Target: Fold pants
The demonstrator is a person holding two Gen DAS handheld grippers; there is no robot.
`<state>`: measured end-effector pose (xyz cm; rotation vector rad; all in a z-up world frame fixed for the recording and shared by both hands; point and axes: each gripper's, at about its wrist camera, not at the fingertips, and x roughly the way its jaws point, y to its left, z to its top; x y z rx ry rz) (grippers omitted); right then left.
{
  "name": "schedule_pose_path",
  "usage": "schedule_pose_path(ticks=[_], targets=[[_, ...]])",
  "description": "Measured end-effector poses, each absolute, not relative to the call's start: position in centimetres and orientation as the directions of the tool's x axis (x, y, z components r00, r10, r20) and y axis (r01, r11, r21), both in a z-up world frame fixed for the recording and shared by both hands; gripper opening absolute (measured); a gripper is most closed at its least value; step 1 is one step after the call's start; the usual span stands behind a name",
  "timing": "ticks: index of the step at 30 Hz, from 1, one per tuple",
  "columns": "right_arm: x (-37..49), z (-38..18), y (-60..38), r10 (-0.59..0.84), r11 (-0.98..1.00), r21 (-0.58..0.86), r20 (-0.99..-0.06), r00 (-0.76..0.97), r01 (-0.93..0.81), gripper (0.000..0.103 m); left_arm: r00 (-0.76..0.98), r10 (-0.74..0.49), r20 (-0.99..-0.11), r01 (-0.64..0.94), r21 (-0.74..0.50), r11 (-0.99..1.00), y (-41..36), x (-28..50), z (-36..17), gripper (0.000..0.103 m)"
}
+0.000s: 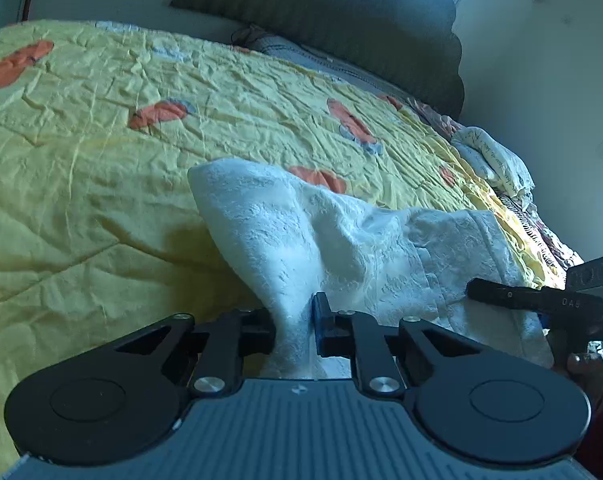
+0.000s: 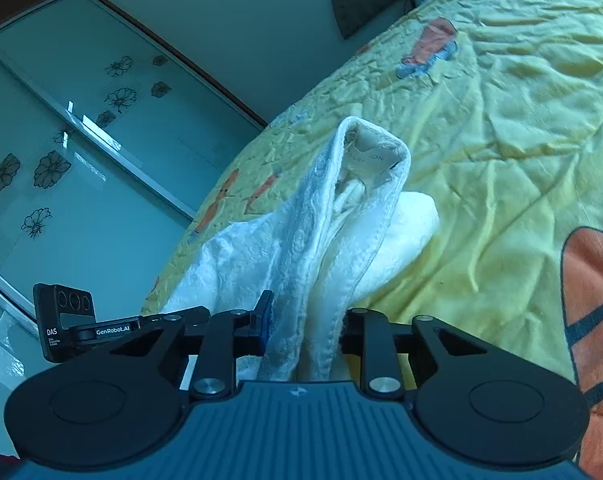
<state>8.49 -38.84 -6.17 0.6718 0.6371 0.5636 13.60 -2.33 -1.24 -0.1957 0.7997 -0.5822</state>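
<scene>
From where I sit, much of the white pants [image 1: 341,240] is hidden: on the left wrist camera the bunched cloth disappears down between the fingers of my left gripper [image 1: 293,324], and I cannot see where the fabric ends below the gripper body. That gripper is clamped on a twisted fold of the pants, which rise from it and drape back onto the yellow bedspread [image 1: 101,140]. At that view's right edge my right gripper [image 1: 541,300] is cut off by the frame, one dark finger lying against the cloth, with a bit of a hand [image 1: 581,364] just below it. Only the right wrist camera shows the inside of the waistband [image 2: 373,152], with a label whose print is too faint to read and a drawstring beneath it. There my right gripper [image 2: 301,328] is pinched on a thick gather of the pants [image 2: 321,240], held up off the bedspread [image 2: 501,140]. The same view alone shows glass doors with flower decals [image 2: 61,160], and the left gripper [image 2: 101,330] partly tucked behind the near one. A dark headboard [image 1: 341,20] sits beyond the bed.
</scene>
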Motion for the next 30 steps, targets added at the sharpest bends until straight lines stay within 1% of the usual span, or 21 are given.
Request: schedule_pose_path(ticks=[1, 6, 8, 11, 15, 18, 20, 21, 22, 23, 24, 25, 26, 27, 28, 30], targets=[[8.5, -5.3, -38.5, 0.651, 0.660, 0.696, -0.343, 0.677, -0.283, 0.024, 0.575, -0.551, -0.605, 0.431, -0.348, 0.832, -2.6, 13.1, -0.6, 0.012], [10.6, -0.9, -36.5, 0.669, 0.683, 0.616, -0.310, 0.676, -0.393, 0.023, 0.688, -0.499, -0.528, 0.435, -0.250, 0.865, -1.9, 12.7, 2.9, 0.011], [12.4, 0.4, -35.8, 0.677, 0.685, 0.588, -0.294, 0.675, -0.431, 0.023, 0.723, -0.470, -0.507, 0.413, -0.228, 0.882, -0.9, 13.9, 4.1, 0.011], [16.4, 1.8, -34.3, 0.681, 0.685, 0.561, -0.267, 0.682, -0.465, 0.023, 0.752, -0.432, -0.498, 0.370, -0.224, 0.902, 0.4, 17.2, 5.4, 0.011], [22.4, 1.7, -32.0, 0.657, 0.717, 0.524, -0.288, 0.697, -0.460, 0.023, 0.772, -0.350, -0.531, 0.298, -0.184, 0.937, 1.2, 22.3, 5.2, 0.011], [26.4, 0.0, -30.4, 0.631, 0.747, 0.512, -0.345, 0.695, -0.424, 0.023, 0.752, -0.299, -0.587, 0.252, -0.163, 0.954, 1.3, 25.7, 3.2, 0.011], [28.2, -1.7, -29.5, 0.610, 0.774, 0.487, -0.401, 0.683, -0.406, 0.023, 0.721, -0.262, -0.642, 0.234, -0.131, 0.963, 1.3, 27.5, 1.2, 0.011], [28.8, -2.5, -29.0, 0.585, 0.799, 0.456, -0.436, 0.684, -0.393, 0.025, 0.711, -0.241, -0.660, 0.220, -0.117, 0.968, 1.3, 27.9, 0.3, 0.013], [29.2, -3.2, -28.6, 0.552, 0.827, 0.418, -0.474, 0.686, -0.376, 0.026, 0.708, -0.219, -0.671, 0.208, -0.098, 0.973, 1.4, 28.1, -0.5, 0.031], [29.4, -4.0, -28.5, 0.521, 0.849, 0.386, -0.506, 0.687, -0.360, 0.032, 0.711, -0.208, -0.672, 0.202, -0.088, 0.975, 1.6, 28.2, -1.0, 0.042], [29.5, -4.6, -28.8, 0.498, 0.863, 0.377, -0.529, 0.687, -0.336, 0.042, 0.714, -0.204, -0.669, 0.197, -0.087, 0.977, 1.9, 28.0, -1.2, 0.052], [29.4, -4.9, -29.3, 0.498, 0.861, 0.394, -0.529, 0.687, -0.321, 0.046, 0.718, -0.194, -0.668, 0.183, -0.088, 0.979, 2.5, 27.8, -1.4, 0.062], [28.9, -4.9, -30.1, 0.495, 0.859, 0.412, -0.522, 0.694, -0.303, 0.050, 0.726, -0.172, -0.666, 0.160, -0.079, 0.984, 2.9, 27.5, -1.4, 0.065], [28.1, -4.7, -30.8, 0.469, 0.871, 0.403, -0.518, 0.715, -0.279, 0.051, 0.740, -0.140, -0.658, 0.132, -0.062, 0.989, 3.3, 27.0, -1.2, 0.068], [27.2, -4.2, -31.2, 0.415, 0.897, 0.371, -0.514, 0.750, -0.242, 0.051, 0.754, -0.110, -0.647, 0.107, -0.044, 0.993, 3.6, 26.3, -0.8, 0.067], [24.5, -2.7, -31.5, 0.261, 0.958, 0.235, -0.487, 0.833, -0.163, 0.055, 0.785, -0.074, -0.615, 0.076, -0.023, 0.997, 4.1, 24.3, 0.2, 0.067]])
